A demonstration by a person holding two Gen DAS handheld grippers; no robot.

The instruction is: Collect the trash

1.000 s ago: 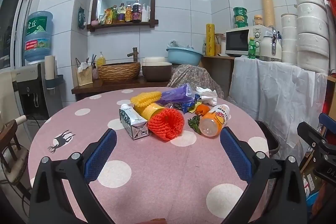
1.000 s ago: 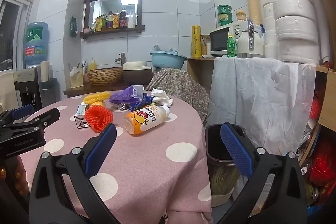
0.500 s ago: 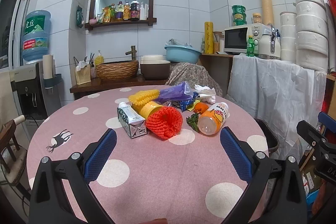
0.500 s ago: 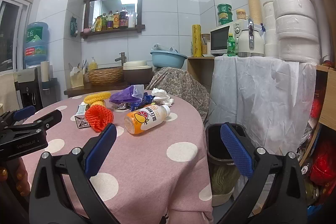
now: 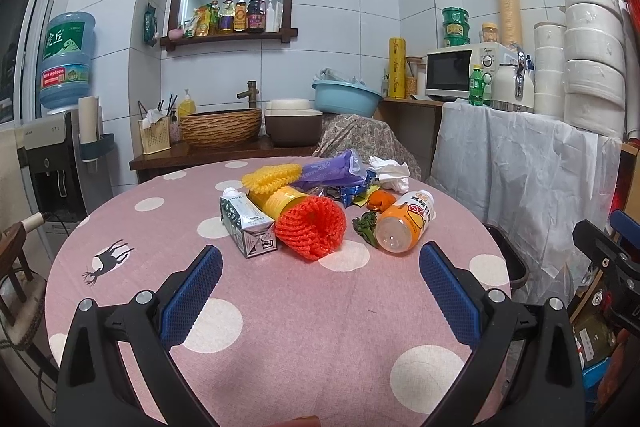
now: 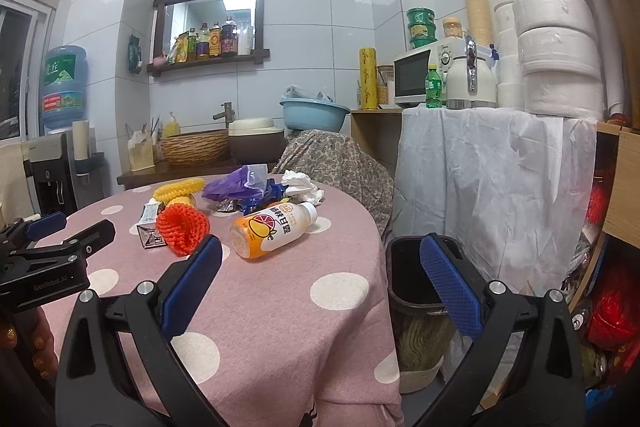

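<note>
Trash (image 5: 320, 203) lies heaped mid-tabletop (image 5: 280, 339): an orange juice bottle (image 6: 274, 229) on its side, likely light, smooth and prone to roll, best gripped across its middle; soft red foam netting (image 5: 312, 231); a stiff milk carton (image 5: 248, 223); crumpled tissue (image 5: 390, 171); both the left claw (image 5: 316, 291) and right claw (image 6: 318, 281) gape wide, empty, short of the pile; a black bin (image 6: 416, 271) stands beside the tabletop.

Trash heap (image 5: 320, 203) mid-table: orange bottle (image 5: 404, 225) on side, red net (image 5: 312, 233), milk carton (image 5: 248, 225).
</note>
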